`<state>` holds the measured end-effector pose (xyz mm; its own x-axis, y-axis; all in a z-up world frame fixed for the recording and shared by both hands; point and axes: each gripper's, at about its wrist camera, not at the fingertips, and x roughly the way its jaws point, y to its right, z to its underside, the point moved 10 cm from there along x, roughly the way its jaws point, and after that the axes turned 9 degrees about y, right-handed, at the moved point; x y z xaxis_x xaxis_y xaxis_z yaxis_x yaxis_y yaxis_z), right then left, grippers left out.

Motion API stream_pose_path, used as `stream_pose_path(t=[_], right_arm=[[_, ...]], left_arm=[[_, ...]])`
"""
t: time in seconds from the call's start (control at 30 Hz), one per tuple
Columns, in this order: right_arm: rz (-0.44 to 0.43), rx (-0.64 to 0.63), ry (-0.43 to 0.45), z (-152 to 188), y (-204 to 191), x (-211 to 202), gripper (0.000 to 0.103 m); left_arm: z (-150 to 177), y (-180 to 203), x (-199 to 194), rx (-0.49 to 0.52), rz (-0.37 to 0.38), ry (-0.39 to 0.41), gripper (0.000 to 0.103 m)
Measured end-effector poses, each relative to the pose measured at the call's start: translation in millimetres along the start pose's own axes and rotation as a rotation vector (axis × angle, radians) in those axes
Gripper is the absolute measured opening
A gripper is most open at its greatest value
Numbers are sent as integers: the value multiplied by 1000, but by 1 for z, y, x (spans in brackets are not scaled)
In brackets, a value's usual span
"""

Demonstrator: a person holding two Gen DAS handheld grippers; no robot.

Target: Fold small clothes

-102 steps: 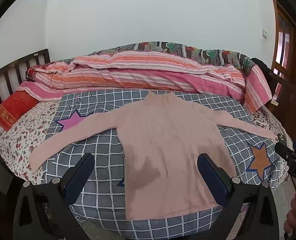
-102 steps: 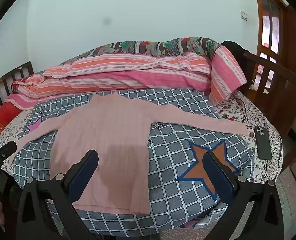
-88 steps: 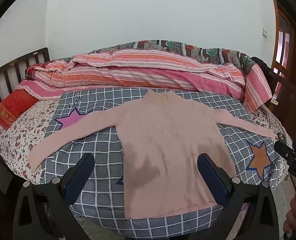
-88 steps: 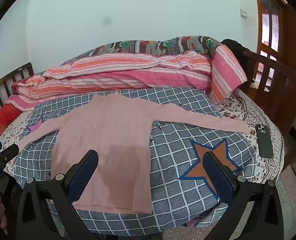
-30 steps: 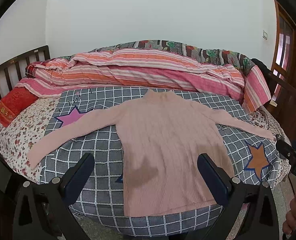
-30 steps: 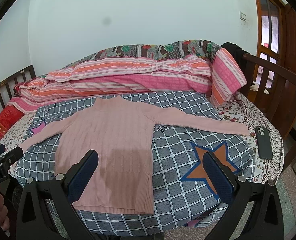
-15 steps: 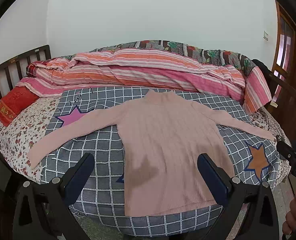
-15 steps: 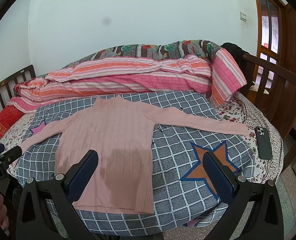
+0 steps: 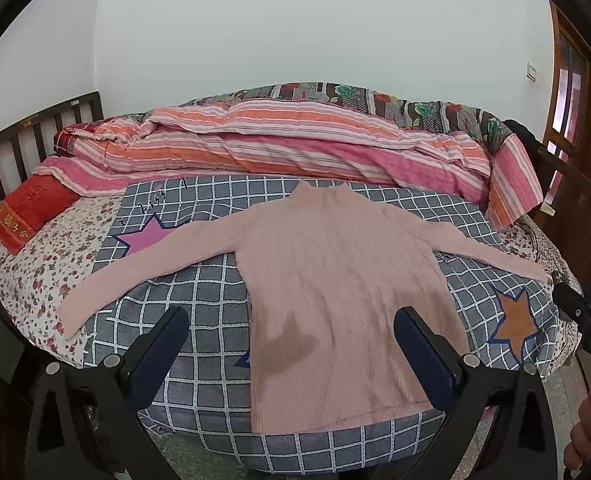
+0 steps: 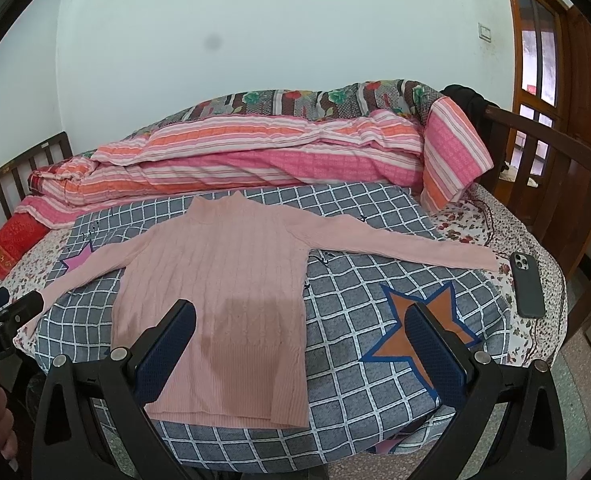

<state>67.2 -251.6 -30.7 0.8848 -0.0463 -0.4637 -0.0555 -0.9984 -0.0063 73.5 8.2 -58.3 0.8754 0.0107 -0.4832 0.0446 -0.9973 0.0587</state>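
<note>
Both grippers hang above the near edge of the bed, jaws spread wide and holding nothing. The left gripper (image 9: pixel 291 332) frames the lower body of the pink sweater (image 9: pixel 335 280), whose hem lies between its two fingers (image 9: pixel 157 344) and below them, with no contact. The right gripper (image 10: pixel 301 330) sits further along: its left finger is over the sweater's lower hem, its right finger over the orange star on the grey checked blanket (image 10: pixel 375 368). The sweater lies flat, neck pointing away from the fingertips, both sleeves stretched straight out to the sides beyond the fingers. A dark phone (image 10: pixel 527 286) rests on the floral sheet, out past the right finger, near the far sleeve's cuff. The striped quilt (image 9: pixel 295 144) is bundled beyond the collar.
</note>
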Motion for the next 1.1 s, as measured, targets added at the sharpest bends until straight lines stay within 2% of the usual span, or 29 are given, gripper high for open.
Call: stream_pose_path(t=[0.4,0.6,0.77,0.9,1.1], right_arm=[[-7,-12,-4,7,-2,9,103],[-16,-34,-30,20,-5,27,103],[-11,-40,-47,35,-5,48,103],[11,-54,-51,48,-6,69,103],[-1,-67,-69,71,-13,104,103]], left_arm=[[-2,-13,12,-17,-7,-18,103],[17,-26,33,-61,6,-45,103],[40,-47,60,-89,-10,-69,103],[63,-74,86,-151,-22,-98,103],[92,-127,120,-303,-21,-112,102]])
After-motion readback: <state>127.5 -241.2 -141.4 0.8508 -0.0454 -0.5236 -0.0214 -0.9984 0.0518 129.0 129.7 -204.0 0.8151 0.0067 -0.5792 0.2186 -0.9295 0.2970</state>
